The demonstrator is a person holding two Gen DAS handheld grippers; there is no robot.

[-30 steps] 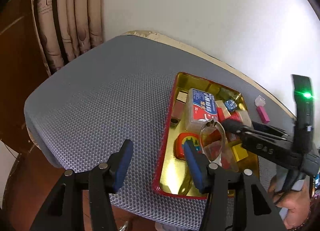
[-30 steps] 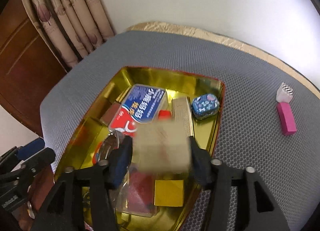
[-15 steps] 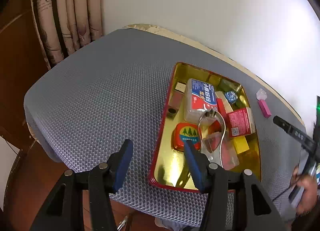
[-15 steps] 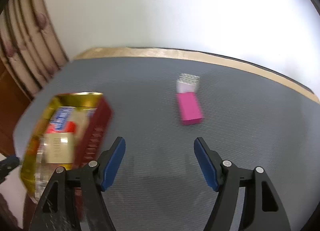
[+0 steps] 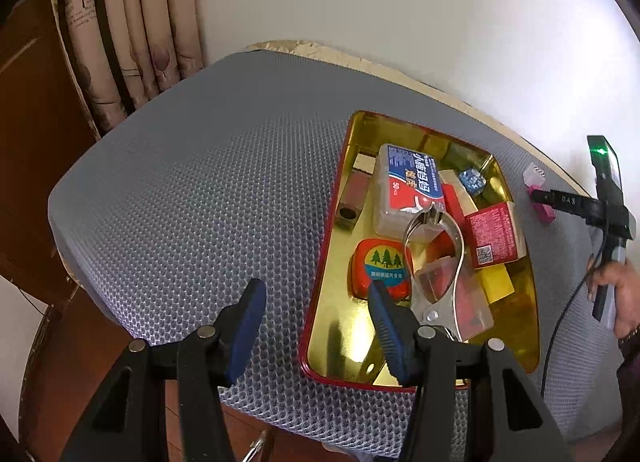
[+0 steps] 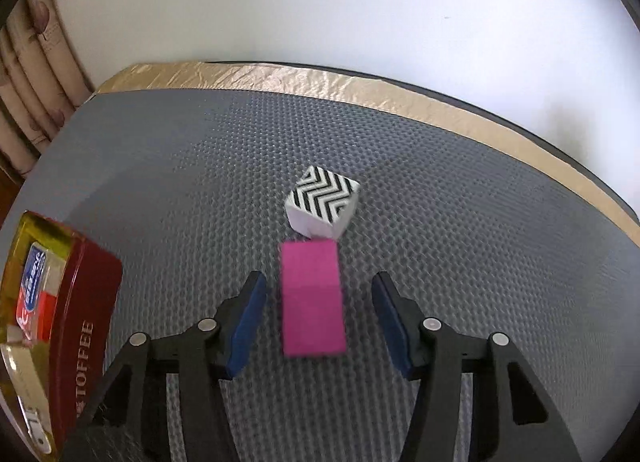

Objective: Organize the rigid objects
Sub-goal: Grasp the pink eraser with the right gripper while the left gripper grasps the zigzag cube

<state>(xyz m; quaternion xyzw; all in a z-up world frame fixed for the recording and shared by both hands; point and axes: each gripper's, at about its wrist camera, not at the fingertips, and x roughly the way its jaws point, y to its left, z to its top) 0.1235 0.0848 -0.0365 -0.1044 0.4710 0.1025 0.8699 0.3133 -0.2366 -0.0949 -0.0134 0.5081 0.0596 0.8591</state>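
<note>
A pink block lies on the grey mesh mat between the blue pads of my right gripper. Its jaws are closing, with gaps still showing on both sides of the block. A white cube with black zigzag stripes touches the block's far end. The red-rimmed gold tin tray holds several small boxes, a round tin and metal tongs. My left gripper hovers open over the tray's near left corner, holding nothing. In the left wrist view the right gripper reaches the pink block.
The mat covers a table against a white wall, with a tan strip along its far edge. Curtains hang at the far left. The tray's red wall stands left of my right gripper. A person's hand holds the right gripper.
My right gripper let a beige and red box go into the tray, swung right across the mat and now straddles the pink block. My left gripper stayed put.
</note>
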